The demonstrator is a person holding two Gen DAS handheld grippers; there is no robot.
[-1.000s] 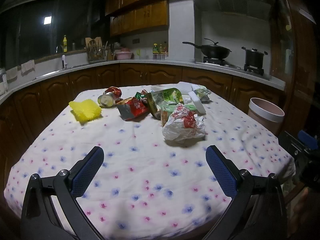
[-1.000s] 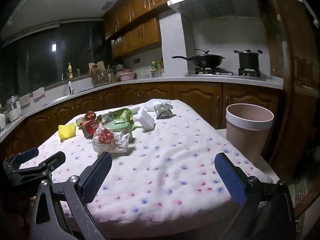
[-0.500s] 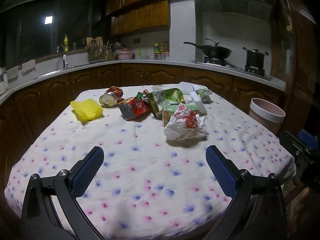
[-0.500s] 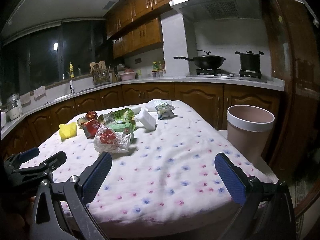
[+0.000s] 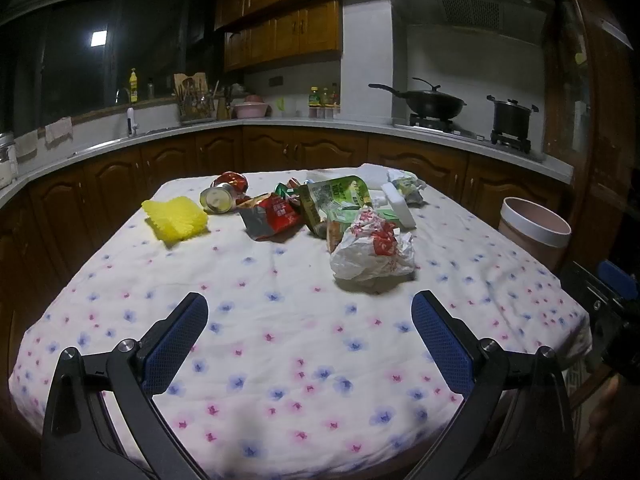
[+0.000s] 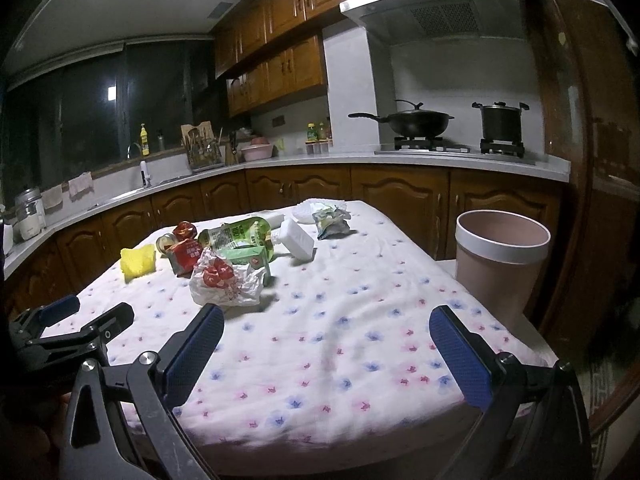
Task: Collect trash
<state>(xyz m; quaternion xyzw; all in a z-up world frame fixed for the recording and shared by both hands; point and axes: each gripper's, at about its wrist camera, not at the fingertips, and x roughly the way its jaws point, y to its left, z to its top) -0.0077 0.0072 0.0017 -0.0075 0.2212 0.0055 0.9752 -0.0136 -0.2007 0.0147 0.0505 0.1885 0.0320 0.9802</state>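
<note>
Both views have crept slightly nearer the crumpled white-and-red plastic bag mid-table, left gripper and right gripper jaws wide apart and empty; the flimsy bag could slide on the floral tablecloth when pinched.

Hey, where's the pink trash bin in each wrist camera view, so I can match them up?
Left wrist: pink bin at the right edge, beyond the table's right side.
Right wrist: the bin right of centre, large, beside the table.
Shared landmark: the crumpled white bag on the floral tablecloth.
</note>
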